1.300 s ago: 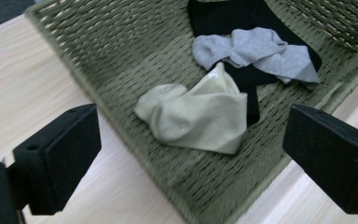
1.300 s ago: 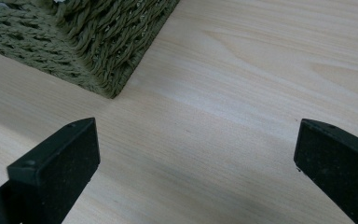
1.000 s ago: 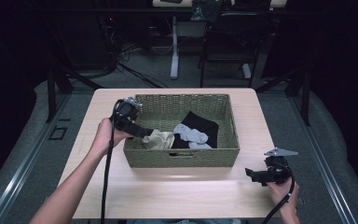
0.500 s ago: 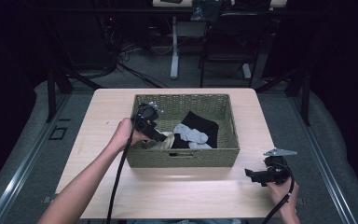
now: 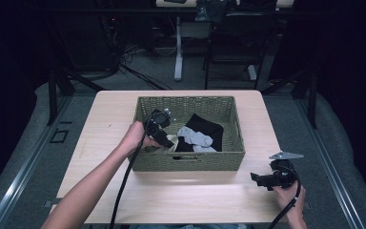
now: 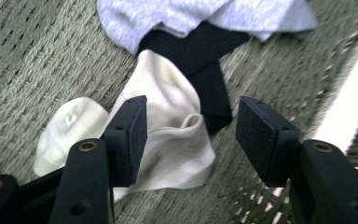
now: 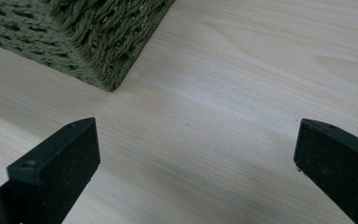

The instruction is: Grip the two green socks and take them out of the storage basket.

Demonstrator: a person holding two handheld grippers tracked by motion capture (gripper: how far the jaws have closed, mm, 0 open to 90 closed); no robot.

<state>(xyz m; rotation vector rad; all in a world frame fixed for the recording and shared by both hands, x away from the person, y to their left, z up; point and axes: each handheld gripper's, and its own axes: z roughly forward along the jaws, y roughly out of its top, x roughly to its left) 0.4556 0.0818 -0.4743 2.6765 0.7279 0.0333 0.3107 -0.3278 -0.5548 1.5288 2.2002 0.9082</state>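
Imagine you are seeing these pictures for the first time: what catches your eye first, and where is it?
The green woven basket at the table's middle draws the eye first, with cream, grey and black socks heaped inside. The left gripper reaches in, its jaws just closing around the cream sock but not yet pressing it. The right gripper rests open near the table's right front corner.

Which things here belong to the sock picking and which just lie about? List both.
In the job:
left hand-held gripper, jaws just closing around the sock
cream sock
basket

Lying about:
grey sock
black sock
right hand-held gripper, open over the table
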